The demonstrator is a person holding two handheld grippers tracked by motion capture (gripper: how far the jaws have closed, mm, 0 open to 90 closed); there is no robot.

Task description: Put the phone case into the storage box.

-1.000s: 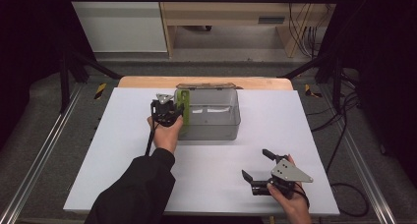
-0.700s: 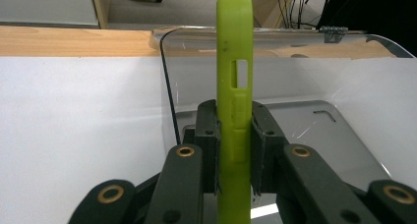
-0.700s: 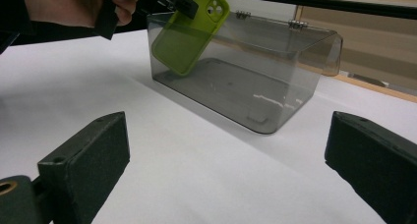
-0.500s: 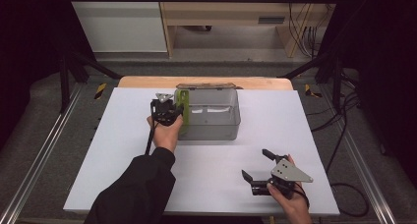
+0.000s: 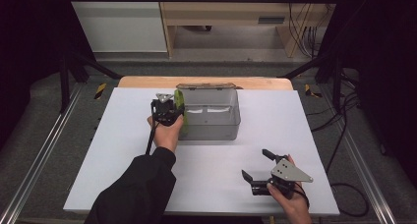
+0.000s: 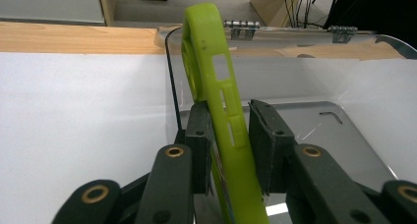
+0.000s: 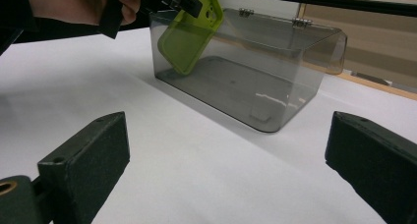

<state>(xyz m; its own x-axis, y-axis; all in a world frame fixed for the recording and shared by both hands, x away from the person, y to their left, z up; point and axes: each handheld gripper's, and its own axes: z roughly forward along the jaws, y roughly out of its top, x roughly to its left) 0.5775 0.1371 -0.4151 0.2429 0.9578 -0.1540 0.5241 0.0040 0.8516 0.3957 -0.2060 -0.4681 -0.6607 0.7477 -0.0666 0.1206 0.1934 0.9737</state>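
My left gripper (image 6: 228, 150) has the green phone case (image 6: 216, 111) between its jaws at the box's (image 5: 231, 130) left wall. The jaws have just been opening a bit; there's a gap on one side, so I judge it's letting go. Case looks light, thin and rubbery, probably bendy w/ decent friction. Best held across the flat faces near an edge. Bright lime, w/ camera and button cutouts. Right gripper (image 5: 258, 166) wide, nothing in it.

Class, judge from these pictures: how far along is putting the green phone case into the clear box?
Done: the green phone case stands inside the clear box, against its wall. In hand: the left claw has just been opening, case between its pads. Left: withdraw. The right claw waits open.
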